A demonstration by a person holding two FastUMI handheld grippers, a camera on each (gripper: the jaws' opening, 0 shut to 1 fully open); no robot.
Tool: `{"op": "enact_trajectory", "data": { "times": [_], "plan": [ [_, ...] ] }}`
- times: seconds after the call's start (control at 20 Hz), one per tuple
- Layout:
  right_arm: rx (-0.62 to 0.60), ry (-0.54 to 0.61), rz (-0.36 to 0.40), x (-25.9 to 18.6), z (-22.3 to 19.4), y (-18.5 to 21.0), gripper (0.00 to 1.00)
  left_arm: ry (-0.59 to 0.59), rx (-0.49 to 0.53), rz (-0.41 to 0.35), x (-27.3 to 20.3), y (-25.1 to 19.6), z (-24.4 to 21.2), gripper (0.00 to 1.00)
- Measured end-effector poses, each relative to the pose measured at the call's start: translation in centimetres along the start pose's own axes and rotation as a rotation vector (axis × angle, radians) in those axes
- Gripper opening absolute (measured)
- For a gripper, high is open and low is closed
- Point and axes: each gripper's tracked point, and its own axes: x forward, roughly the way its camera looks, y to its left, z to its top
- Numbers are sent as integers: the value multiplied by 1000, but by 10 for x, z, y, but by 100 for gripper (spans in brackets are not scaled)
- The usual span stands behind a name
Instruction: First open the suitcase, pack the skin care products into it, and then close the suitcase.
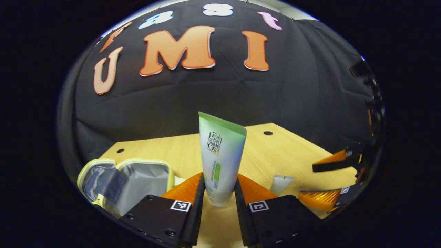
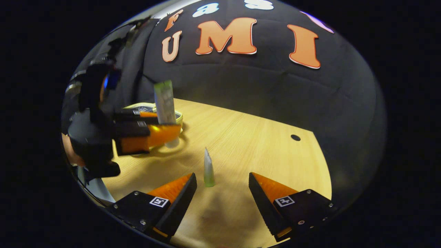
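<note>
— What do the left tongs [image 1: 219,193] hold?
— Both fingers clamp the lower part of a green-and-white tube [image 1: 220,155], upright and raised off the desk [image 1: 275,151].
— And the right tongs [image 2: 222,193]?
— Spread apart, holding nothing, low over the desk; a small tube [image 2: 208,168] stands between and just beyond them.
— The suitcase?
— A little case [image 1: 127,182] lies open near the desk's left edge, grey lining showing.

My two hand-held grippers, seen up close

My left gripper [image 1: 219,193] and right gripper [image 2: 223,187] each carry two wedge-shaped ribbed fingers on matte black blocks, dotted with small round screws and each marked with a square black-and-white tag.
</note>
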Motion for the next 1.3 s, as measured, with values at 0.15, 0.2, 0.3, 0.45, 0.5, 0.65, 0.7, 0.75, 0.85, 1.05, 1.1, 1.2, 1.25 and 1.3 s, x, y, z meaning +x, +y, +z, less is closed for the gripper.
{"op": "enact_trajectory", "data": {
  "times": [0.15, 0.2, 0.3, 0.45, 0.5, 0.65, 0.7, 0.75, 0.85, 1.05, 1.1, 1.2, 1.25, 1.3],
  "plan": [
    [7, 25, 35, 19, -9, 8, 96, -31, -10, 63, -19, 29, 33, 48],
    [8, 32, 47, 25, -12, 11, 96, -40, -9, 79, -26, 38, 42, 46],
    [14, 52, 71, 37, -17, 16, 94, -50, -8, 120, -41, 54, 54, 46],
    [2, 75, 108, 54, -24, 27, 82, -42, -14, 194, -62, 80, 58, 46],
    [6, 83, 122, 59, -25, 31, 78, -34, -19, 215, -70, 89, 58, 46],
    [0, 104, 111, 74, -32, 34, 53, -5, -26, 269, -90, 110, 53, 46],
    [-14, 112, 96, 77, -32, 31, 54, 1, -23, 284, -96, 117, 53, 46],
    [-17, 96, 78, 78, -29, 30, 39, 7, -20, 297, -102, 123, 52, 46],
    [-2, 100, 98, 80, -25, 38, 31, 6, -20, 323, -111, 137, 51, 46],
    [14, 65, 123, 68, 4, 51, 30, 5, -43, 350, -125, 164, 51, 46],
    [12, 55, 130, 65, 14, 56, 30, 2, -47, 347, -124, 171, 51, 46],
    [14, 43, 131, 58, 33, 63, 30, -1, -55, 327, -122, 185, 50, 46],
    [17, 34, 125, 54, 41, 68, 30, 0, -56, 314, -119, 191, 49, 47],
    [24, 23, 120, 49, 54, 71, 30, 4, -56, 294, -115, 198, 47, 46]
  ]
}}
